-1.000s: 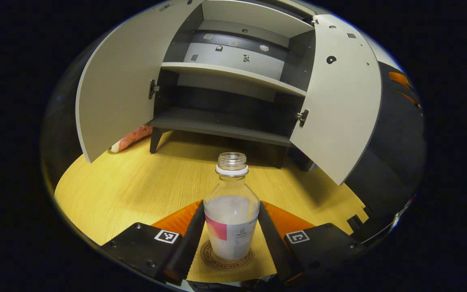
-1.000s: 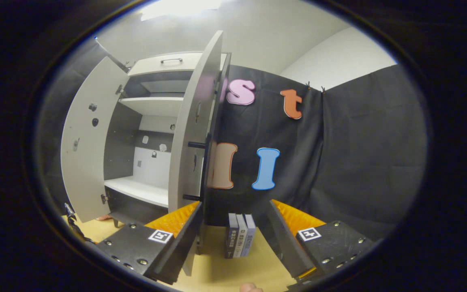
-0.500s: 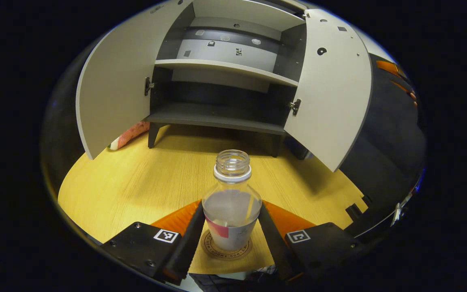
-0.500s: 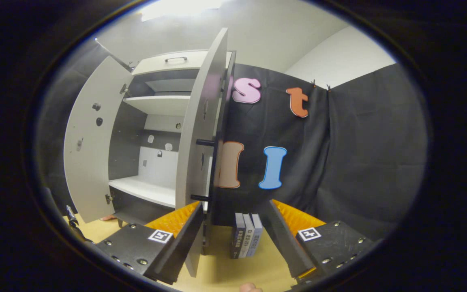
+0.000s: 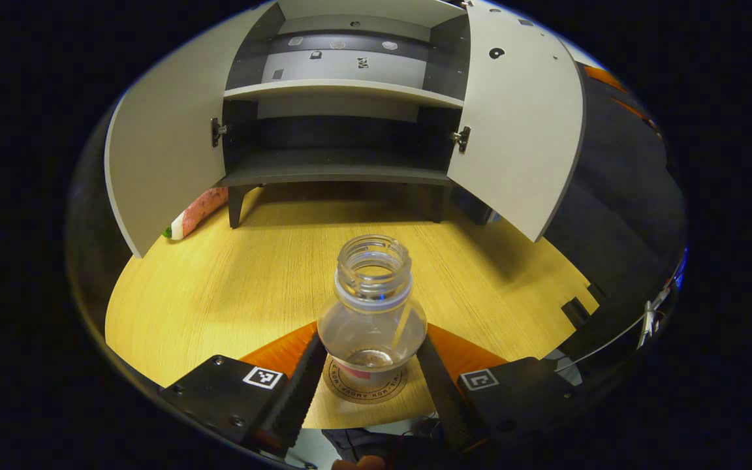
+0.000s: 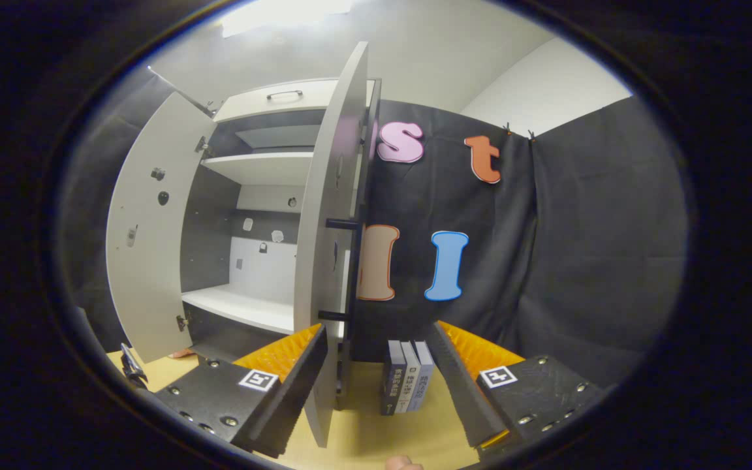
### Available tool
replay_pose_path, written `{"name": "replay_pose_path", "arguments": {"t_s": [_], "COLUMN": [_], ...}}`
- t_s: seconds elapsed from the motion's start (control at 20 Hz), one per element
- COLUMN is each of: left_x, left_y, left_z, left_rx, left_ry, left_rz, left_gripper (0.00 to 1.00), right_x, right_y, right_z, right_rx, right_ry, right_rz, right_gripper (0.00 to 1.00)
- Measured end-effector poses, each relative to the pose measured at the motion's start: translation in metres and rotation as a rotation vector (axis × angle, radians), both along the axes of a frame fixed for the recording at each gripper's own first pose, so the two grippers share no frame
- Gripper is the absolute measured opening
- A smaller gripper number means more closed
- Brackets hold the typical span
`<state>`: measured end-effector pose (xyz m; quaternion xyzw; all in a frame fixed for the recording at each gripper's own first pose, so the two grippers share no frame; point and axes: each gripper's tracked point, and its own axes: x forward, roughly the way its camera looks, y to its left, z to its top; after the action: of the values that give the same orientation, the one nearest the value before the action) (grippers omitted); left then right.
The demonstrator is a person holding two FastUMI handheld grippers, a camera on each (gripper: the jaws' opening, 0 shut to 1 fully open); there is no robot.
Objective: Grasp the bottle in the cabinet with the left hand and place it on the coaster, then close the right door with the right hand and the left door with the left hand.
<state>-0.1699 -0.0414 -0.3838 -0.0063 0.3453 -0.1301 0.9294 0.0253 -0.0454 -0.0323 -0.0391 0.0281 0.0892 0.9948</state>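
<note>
The bottle (image 5: 373,307) is standing on the coaster (image 5: 364,386), the left hand-held gripper (image 5: 368,385) spread around it; the right hand-held gripper (image 6: 376,385), spread, is nearing the open right door (image 6: 330,248); both doors are awaiting closing.

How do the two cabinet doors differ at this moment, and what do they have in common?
In the right gripper view, the right door stands edge-on just ahead of the right tool, its dark bar handle showing; the left door faces the camera with its pale inner side and no handle in sight. In the left gripper view the left door looks swung wider. Both are open.
</note>
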Motion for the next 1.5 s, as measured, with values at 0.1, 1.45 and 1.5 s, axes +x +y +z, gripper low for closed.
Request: {"name": "replay_pose_path", "arguments": {"t_s": [0.1, 1.45, 1.5], "left_x": [0.0, 0.049, 0.054], "left_y": [-0.004, -0.019, -0.018], "left_z": [0.0, 0.138, 0.151], "left_rx": [0.006, 0.03, 0.018], "left_ry": [0.002, -0.285, -0.307], "left_rz": [-0.018, -0.017, -0.003], "left_gripper": [0.83, 0.82, 0.82], "right_x": [0.0, -0.004, -0.004], "right_y": [-0.002, -0.004, -0.003], "right_z": [-0.001, -0.012, -0.011], "right_rx": [0.003, 0.014, 0.01], "right_ry": [0.003, 0.029, 0.028], "right_rz": [-0.007, -0.044, -0.046], "right_gripper": [0.94, 0.96, 0.94]}}
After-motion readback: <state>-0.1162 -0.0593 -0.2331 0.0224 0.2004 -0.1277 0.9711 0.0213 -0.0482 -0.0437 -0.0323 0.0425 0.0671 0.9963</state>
